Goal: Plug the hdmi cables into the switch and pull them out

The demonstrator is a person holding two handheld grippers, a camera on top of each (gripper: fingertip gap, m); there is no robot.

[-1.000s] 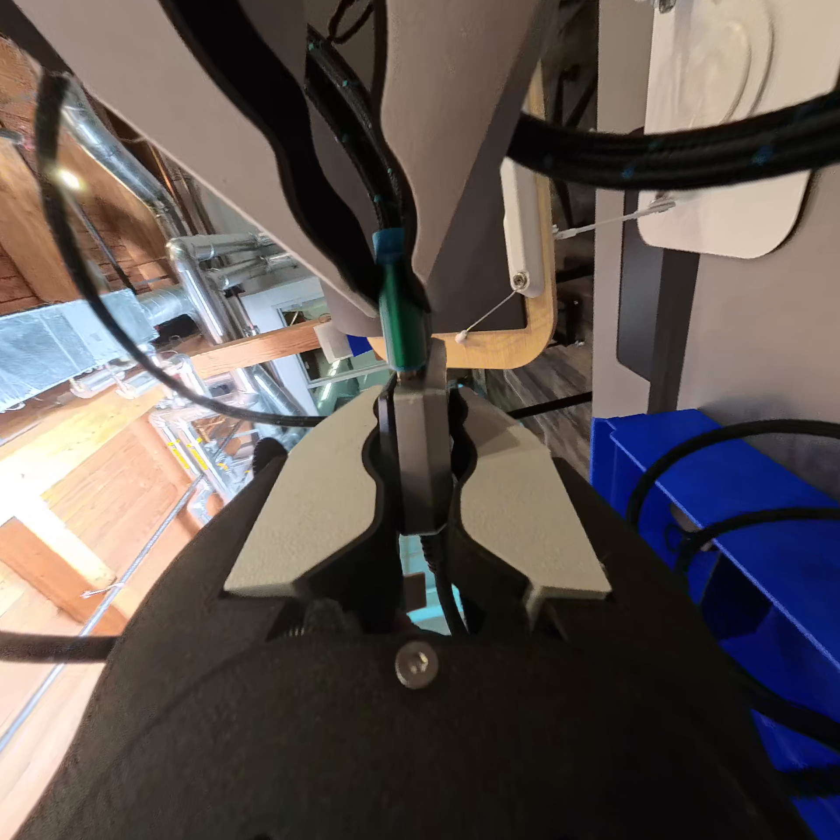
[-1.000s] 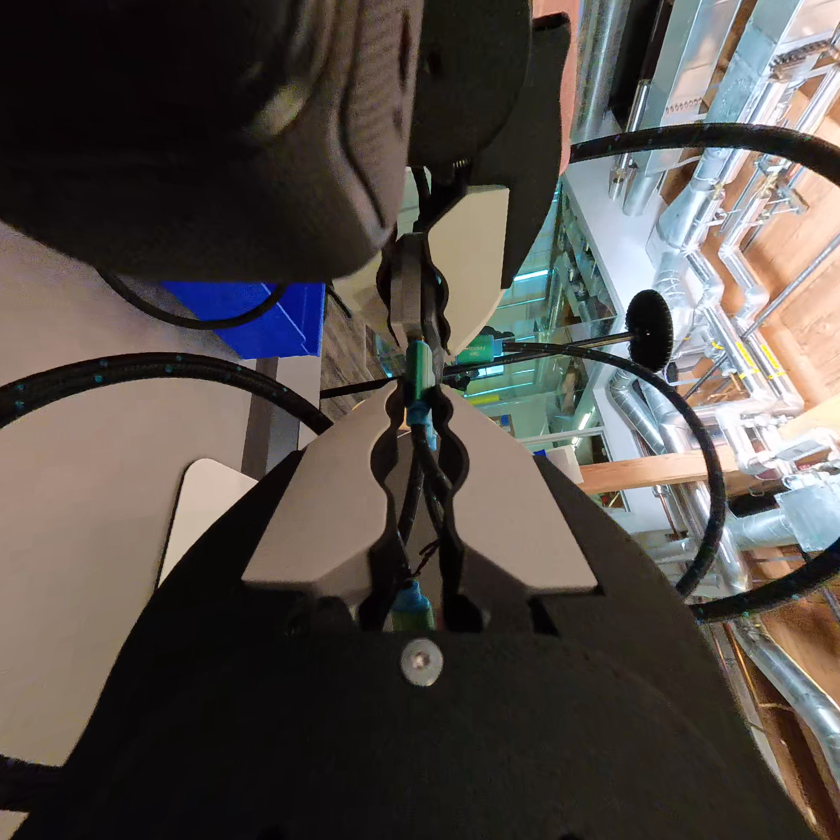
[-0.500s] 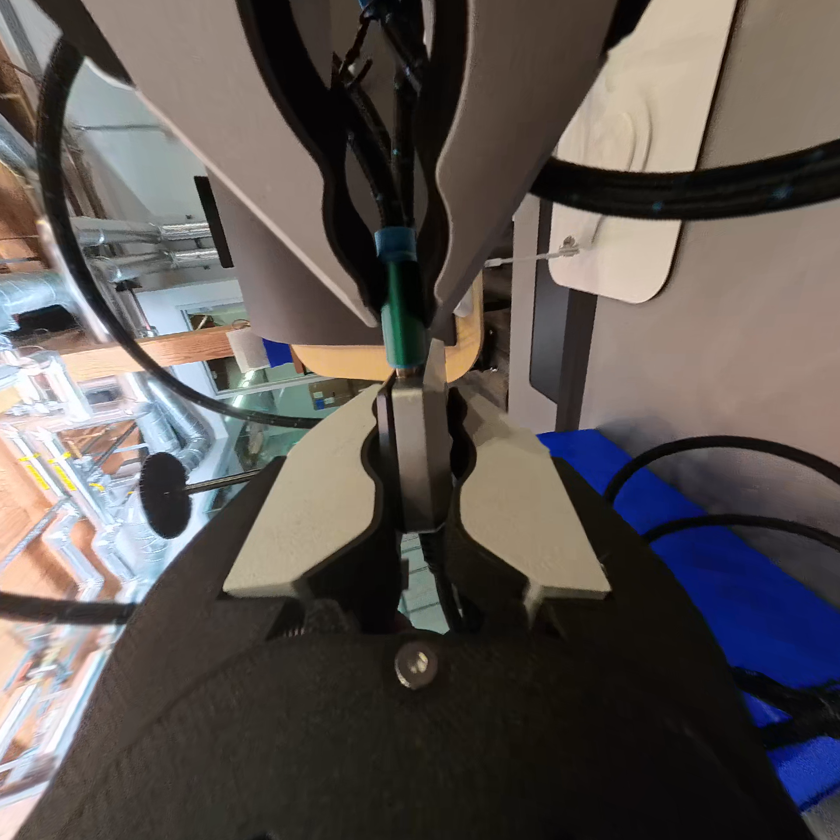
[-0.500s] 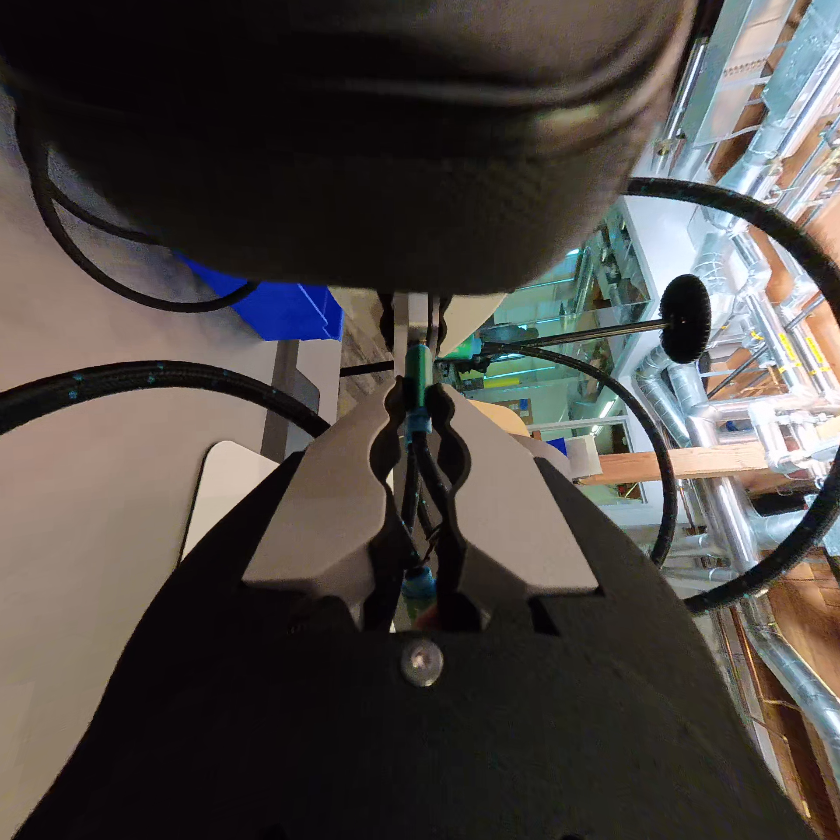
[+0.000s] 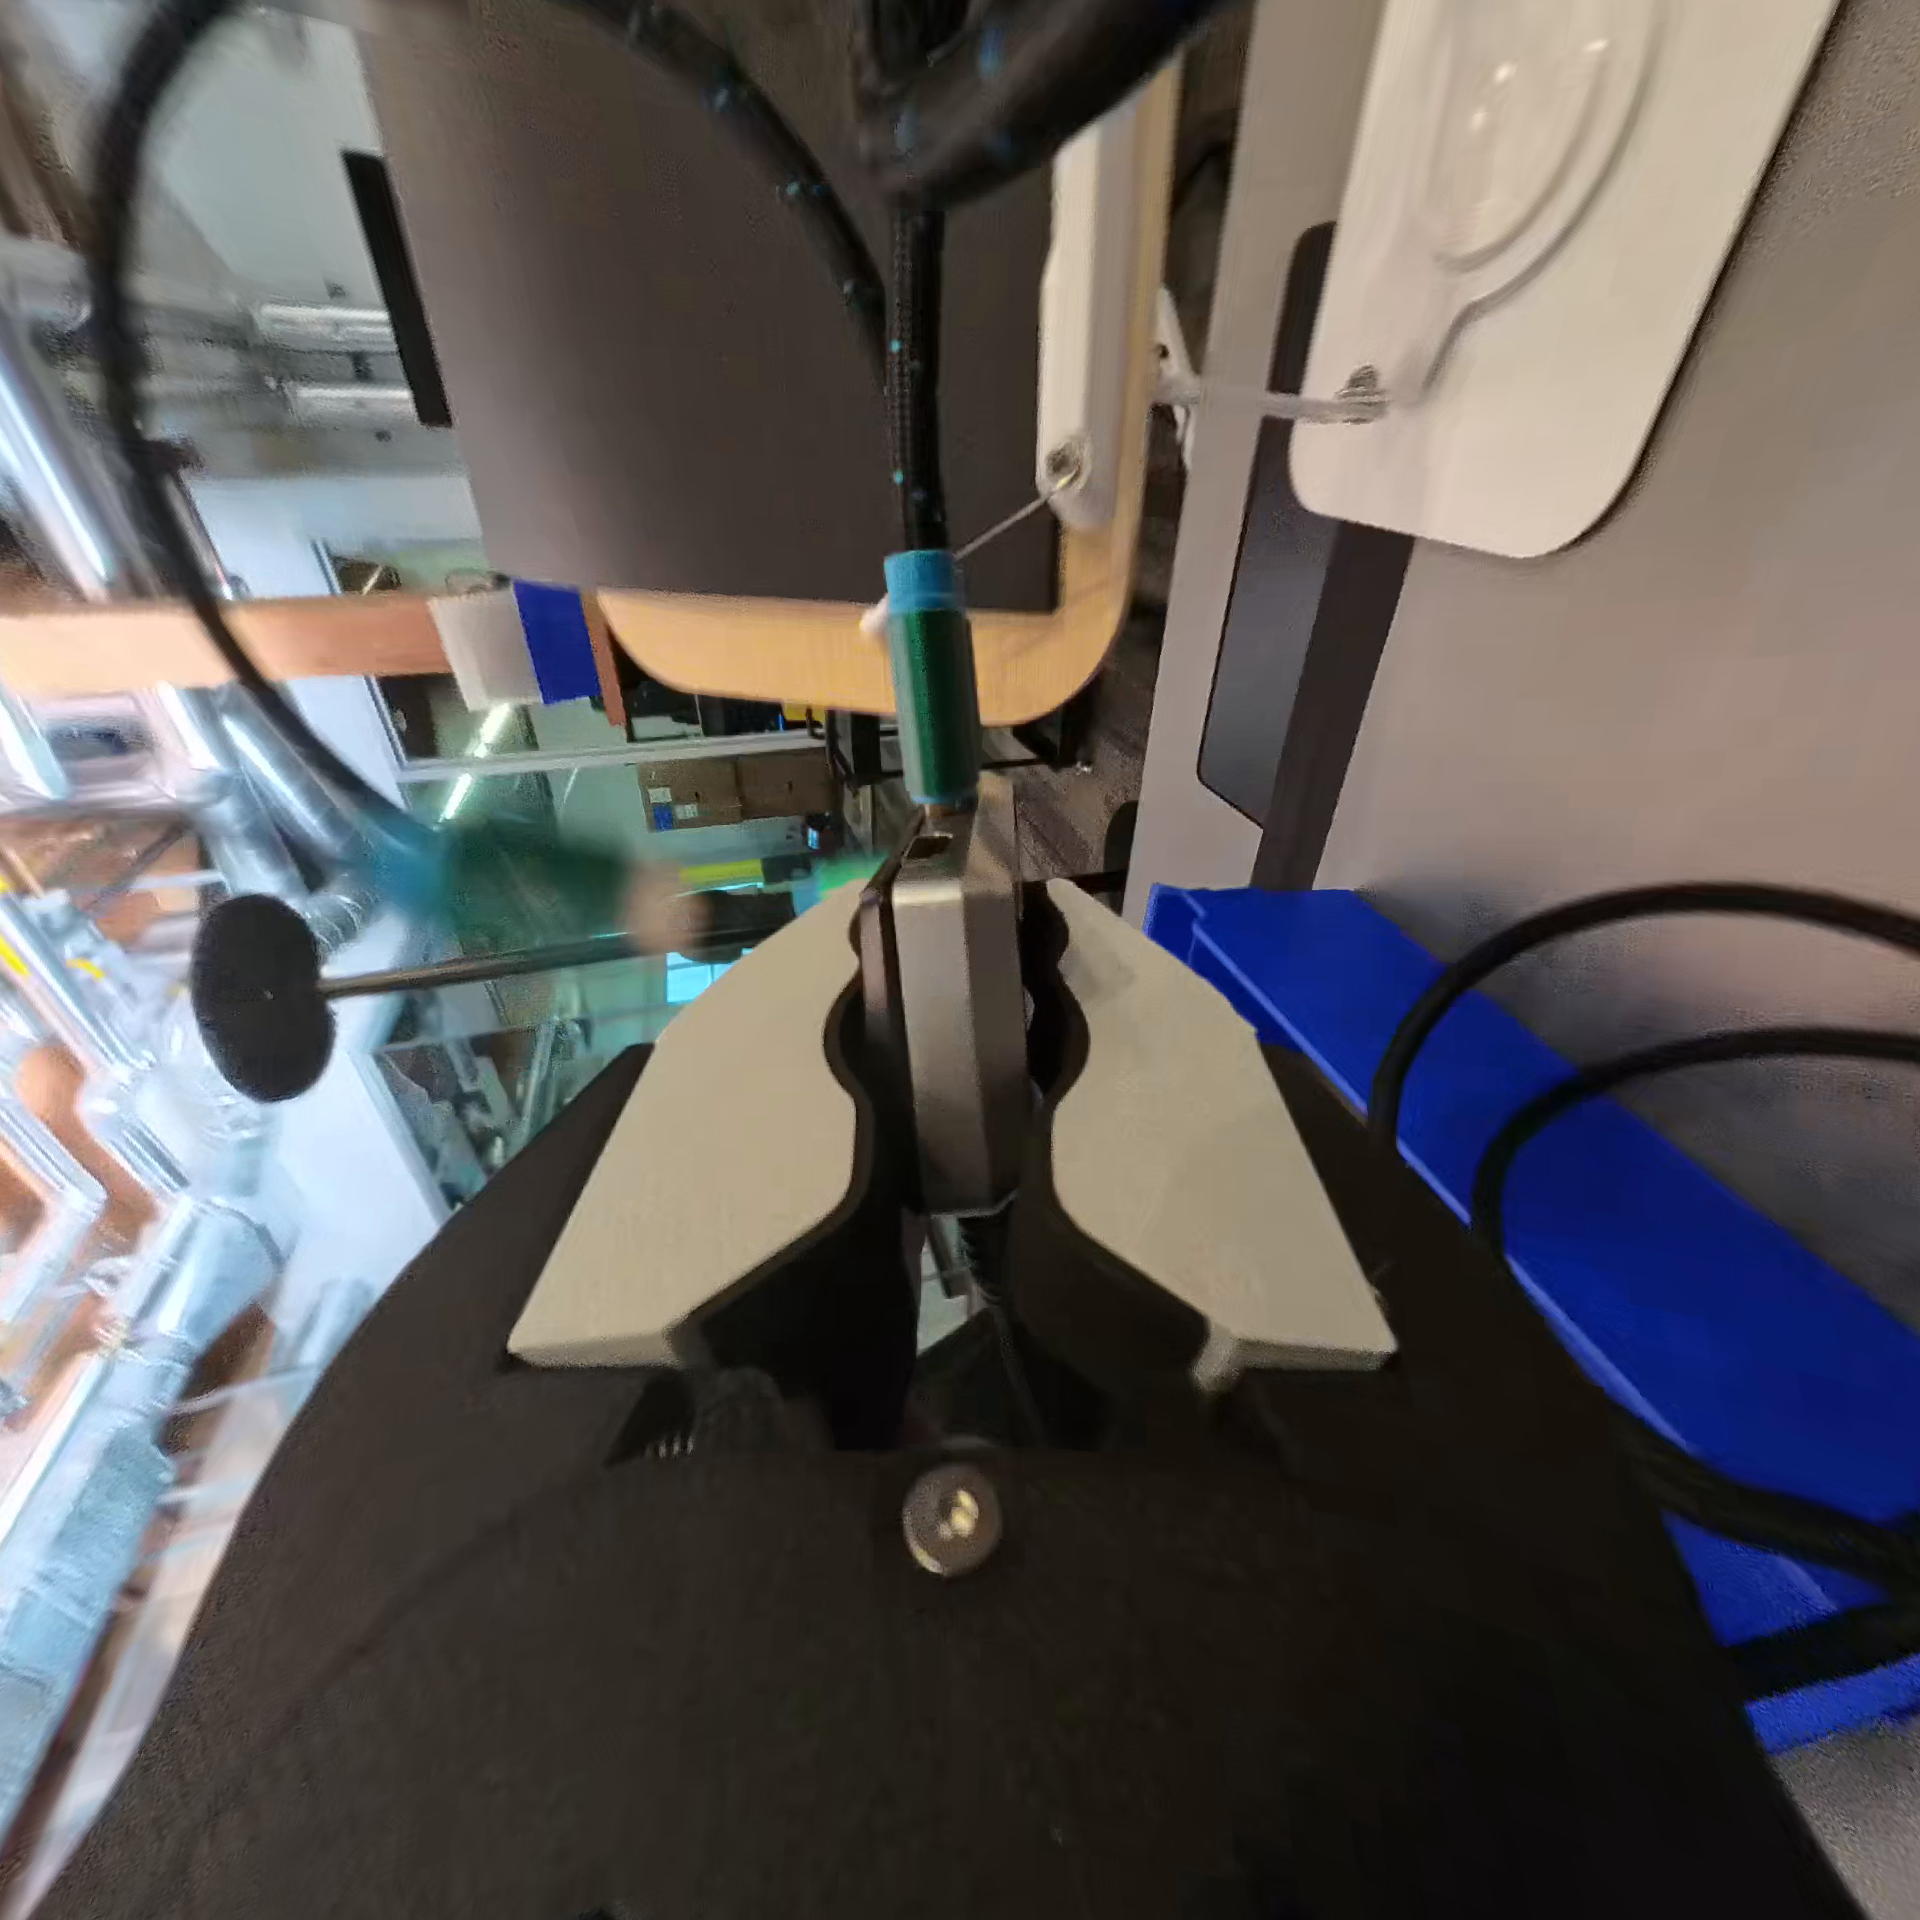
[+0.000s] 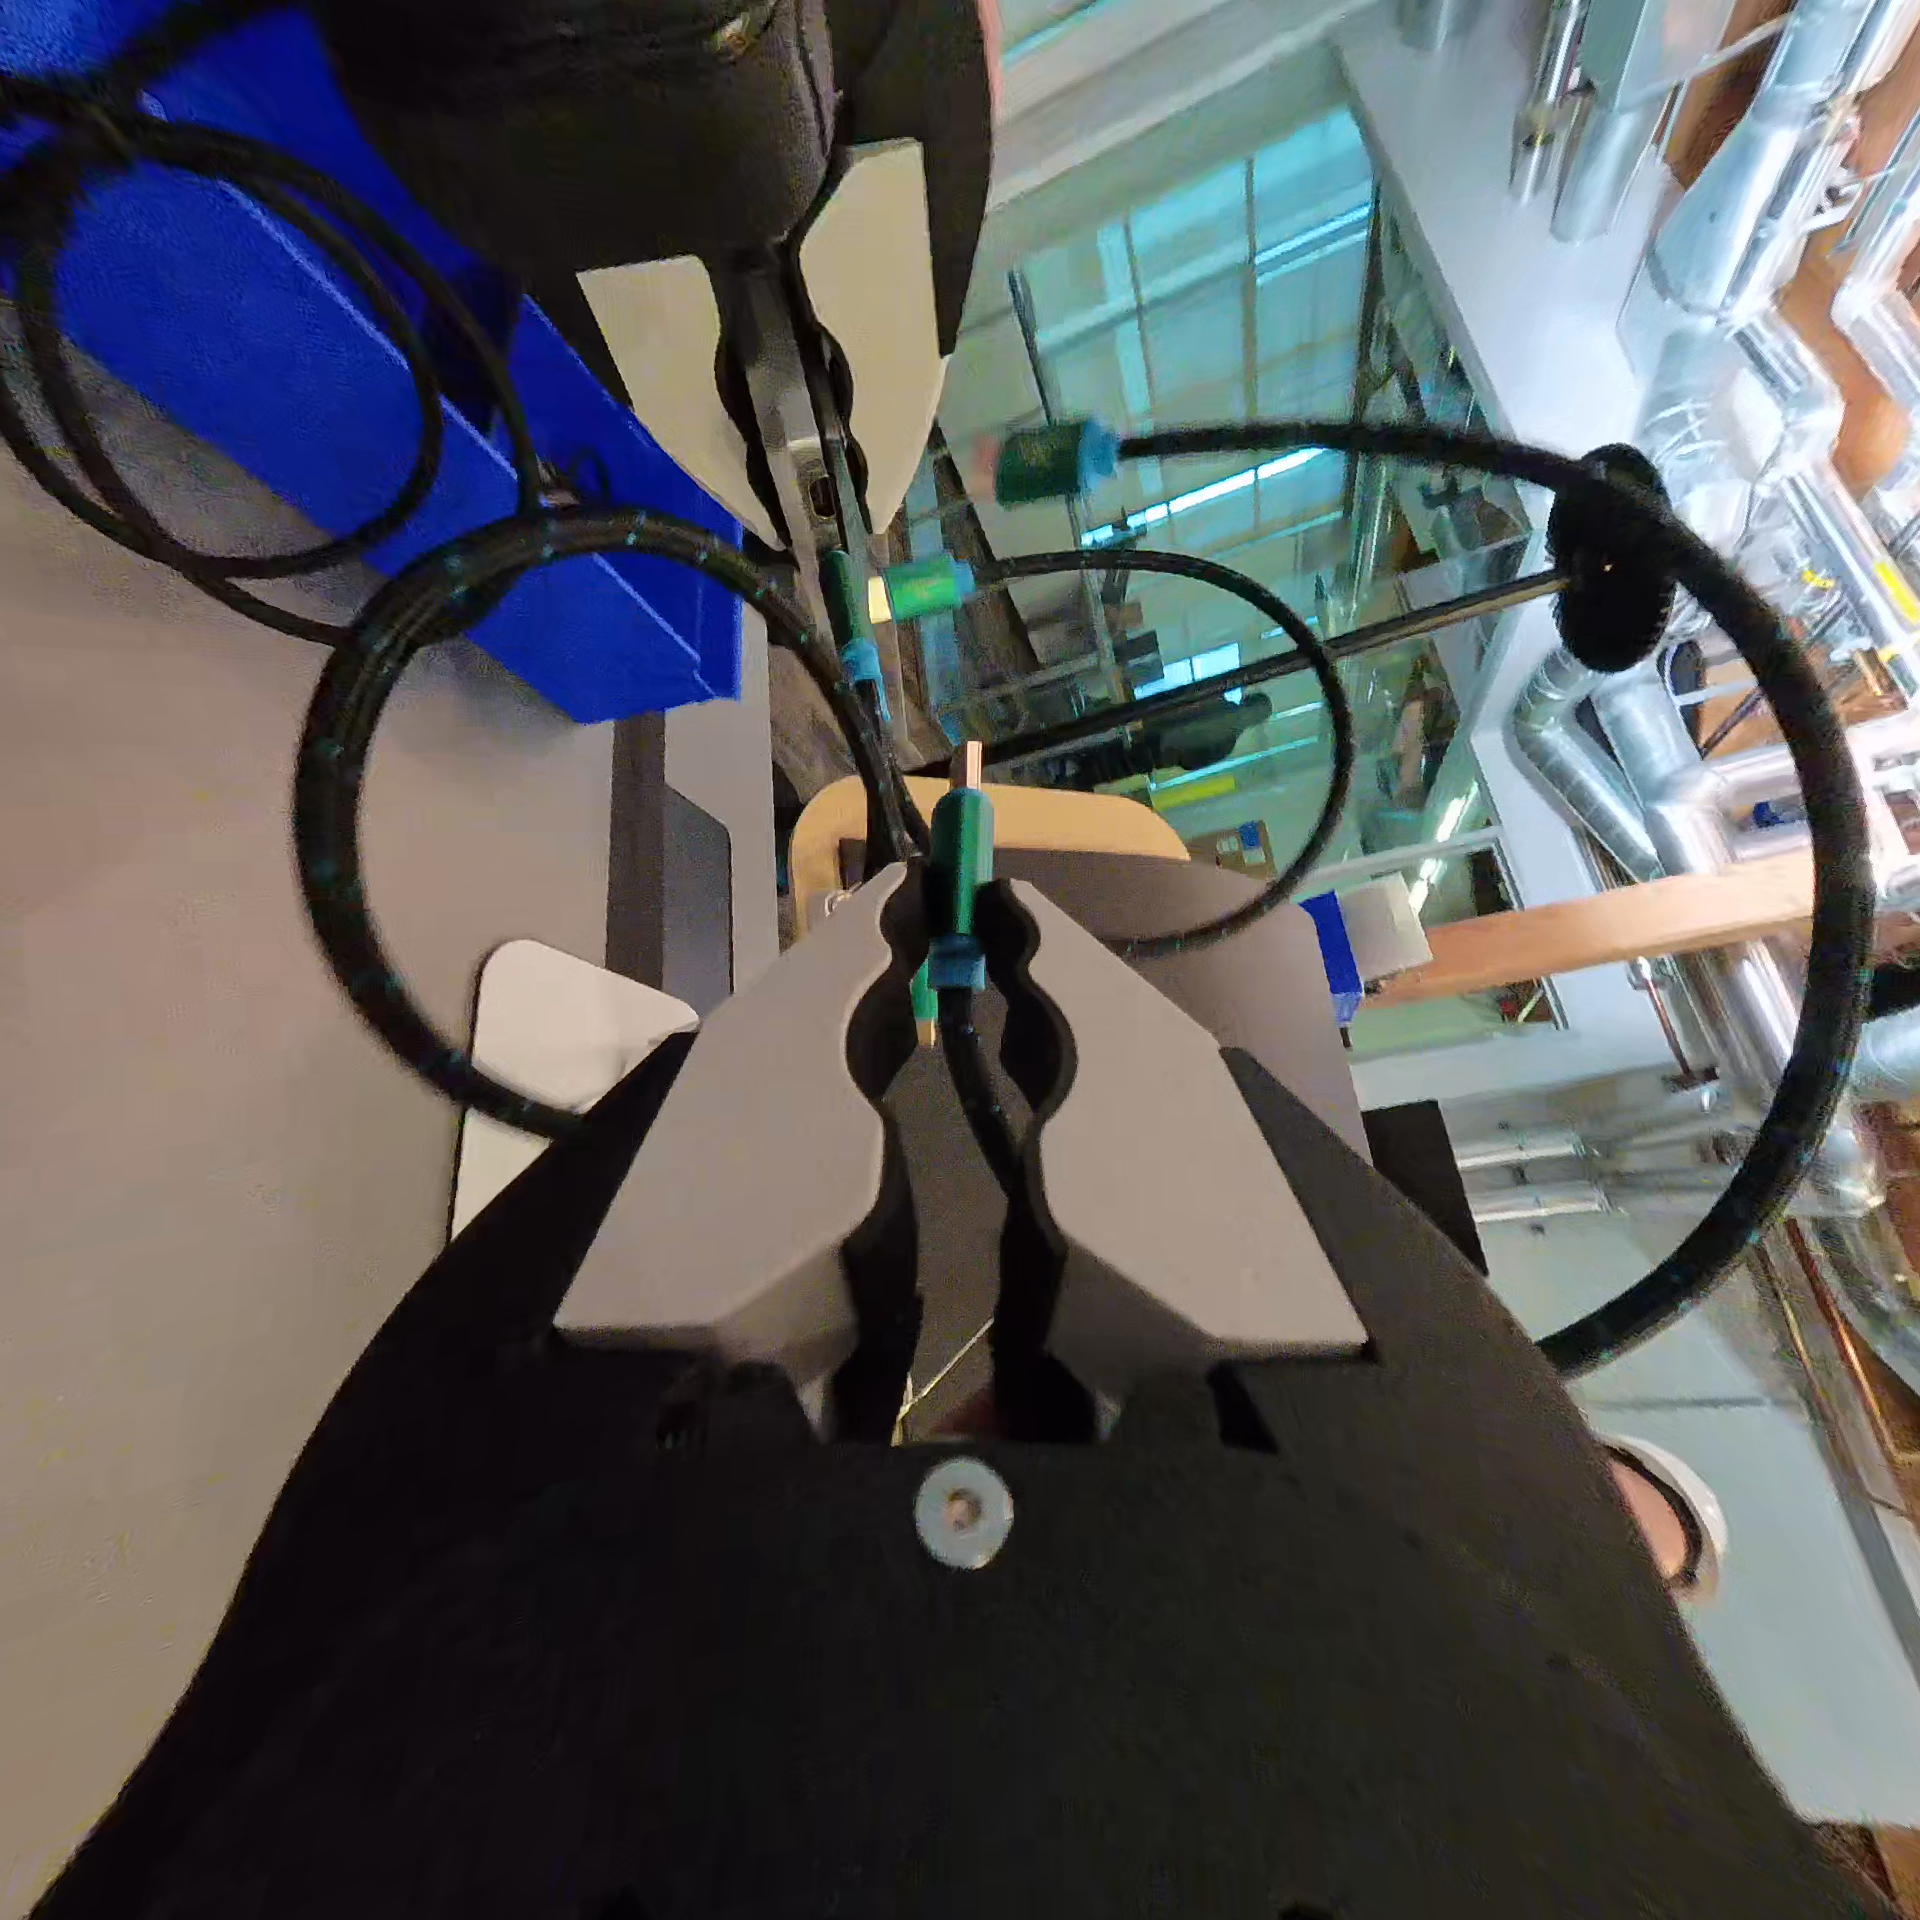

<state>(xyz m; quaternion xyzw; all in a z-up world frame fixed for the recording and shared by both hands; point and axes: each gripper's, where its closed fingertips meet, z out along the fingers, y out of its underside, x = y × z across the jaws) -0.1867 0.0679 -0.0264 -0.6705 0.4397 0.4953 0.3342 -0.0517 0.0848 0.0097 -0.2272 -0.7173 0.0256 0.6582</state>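
Left wrist view: the left gripper (image 5: 940, 1039) is clamped on the switch (image 5: 945, 1029), a slim grey metal box held edge-on between the fingers (image 5: 727, 1122). One green plug (image 5: 928, 707) with a blue collar sits seated in the switch's far end, its braided cable (image 5: 914, 343) running up and away. Beside that plug an empty port (image 5: 928, 847) shows. A second green plug (image 5: 499, 878) swings loose and blurred to the left. A blue bin (image 5: 1558, 1195) lies on the grey table (image 5: 1714, 779) at right.

Right wrist view: the right gripper (image 6: 961, 935) is closed on another plug (image 6: 956, 862), its copper tip pointing forward and clear of everything. Farther off the left gripper (image 6: 821, 416) holds the switch (image 6: 816, 488), well apart from this plug. Two more plugs (image 6: 920, 590) hang free on looping cables near it; a thin black cord (image 6: 208, 312) curls over the bin (image 6: 312, 364).

Judging by this, the work is between insertions or removals: one plug is in, one is in hand and out. I cannot tell from here whether the held plug is on its way in or just withdrawn. If it is to go in, the next move calls for turning its flat tip to match the open port, lining it up squarely, and pushing straight while the left gripper braces the switch against the thrust.
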